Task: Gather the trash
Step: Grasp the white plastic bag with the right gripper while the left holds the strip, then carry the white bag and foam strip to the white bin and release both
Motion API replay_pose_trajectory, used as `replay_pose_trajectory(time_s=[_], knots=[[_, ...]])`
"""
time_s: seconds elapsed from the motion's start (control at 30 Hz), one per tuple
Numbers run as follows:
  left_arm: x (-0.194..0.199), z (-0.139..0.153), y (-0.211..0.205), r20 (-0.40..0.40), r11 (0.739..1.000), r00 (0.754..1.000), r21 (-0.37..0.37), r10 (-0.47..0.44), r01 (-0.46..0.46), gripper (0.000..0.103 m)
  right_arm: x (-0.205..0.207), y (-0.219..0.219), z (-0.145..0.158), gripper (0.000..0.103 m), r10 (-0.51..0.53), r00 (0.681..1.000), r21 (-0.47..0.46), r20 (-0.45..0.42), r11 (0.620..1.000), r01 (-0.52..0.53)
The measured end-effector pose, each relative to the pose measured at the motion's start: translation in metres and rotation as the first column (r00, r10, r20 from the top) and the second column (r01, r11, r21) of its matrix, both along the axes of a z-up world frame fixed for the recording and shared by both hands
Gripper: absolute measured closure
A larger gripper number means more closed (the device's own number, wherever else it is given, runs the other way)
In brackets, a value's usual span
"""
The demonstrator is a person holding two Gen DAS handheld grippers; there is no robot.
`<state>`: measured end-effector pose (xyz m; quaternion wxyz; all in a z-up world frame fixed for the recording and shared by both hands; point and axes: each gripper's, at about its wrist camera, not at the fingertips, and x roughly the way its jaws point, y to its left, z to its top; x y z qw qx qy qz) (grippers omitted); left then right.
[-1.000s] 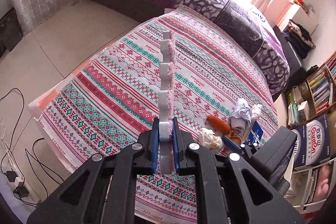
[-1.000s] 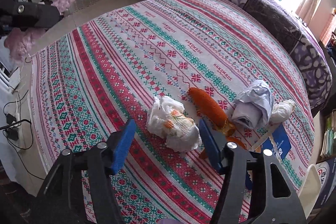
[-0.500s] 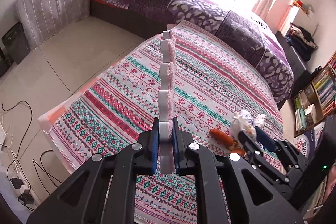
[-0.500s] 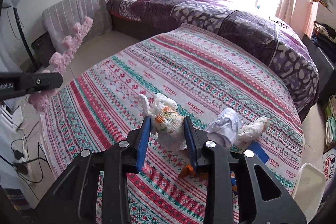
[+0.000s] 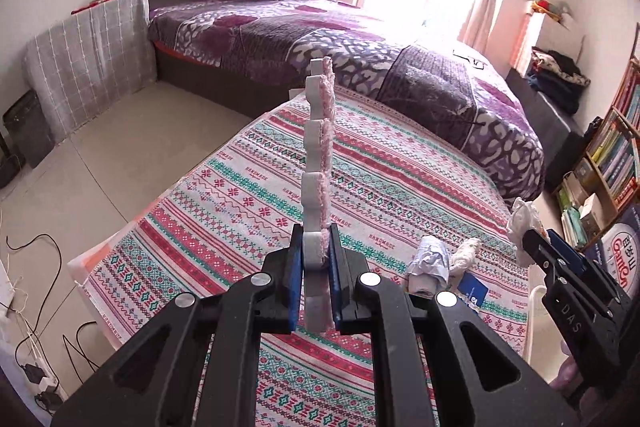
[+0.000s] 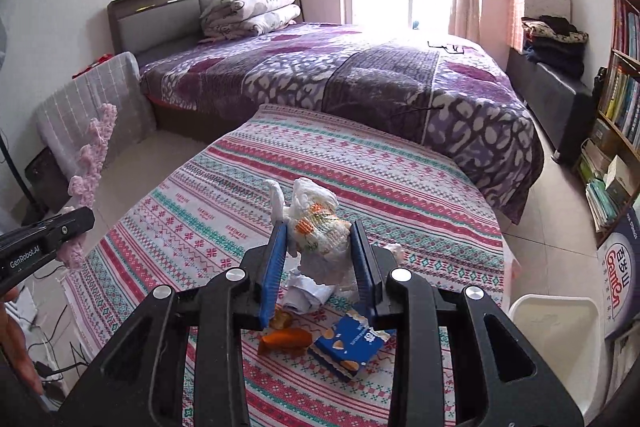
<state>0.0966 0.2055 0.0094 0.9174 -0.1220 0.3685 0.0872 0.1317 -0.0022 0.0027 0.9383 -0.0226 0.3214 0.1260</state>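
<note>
The crumpled plastic bag (image 6: 318,239) sits pinched between the right gripper (image 6: 318,259)'s pads, lifted above the striped cloth (image 6: 400,187). It looks light, soft and squashy, so a squeeze across its bulk should hold. At four o'clock a white bin (image 6: 554,323) waits; its contents are hidden. The left gripper (image 5: 316,267) clamps a stiff pink strip (image 5: 318,163).

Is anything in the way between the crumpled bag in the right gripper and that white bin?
Nothing visible blocks it. The right gripper holds the crumpled bag up off the striped cloth. The white bin stands open off to its right, beside the cloth's edge, with only air between them.
</note>
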Motion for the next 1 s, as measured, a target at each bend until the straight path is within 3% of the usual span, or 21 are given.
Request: replay_pose_trajectory(time_s=[0.37,1.0], knots=[[0.011,0.001,-0.059,0.021,0.996,0.996,0.045,-0.082,0.081,0.091,-0.002,-0.057,0.01,0.072,-0.111,0.994,0.006,0.013,0.994,0.111],[0.024,-0.003,-0.131,0.02,0.978,0.979,0.057,-0.203,0.202,0.091,-0.005,-0.125,0.014,0.072,-0.242,0.97,0.01,0.005,0.97,0.242]])
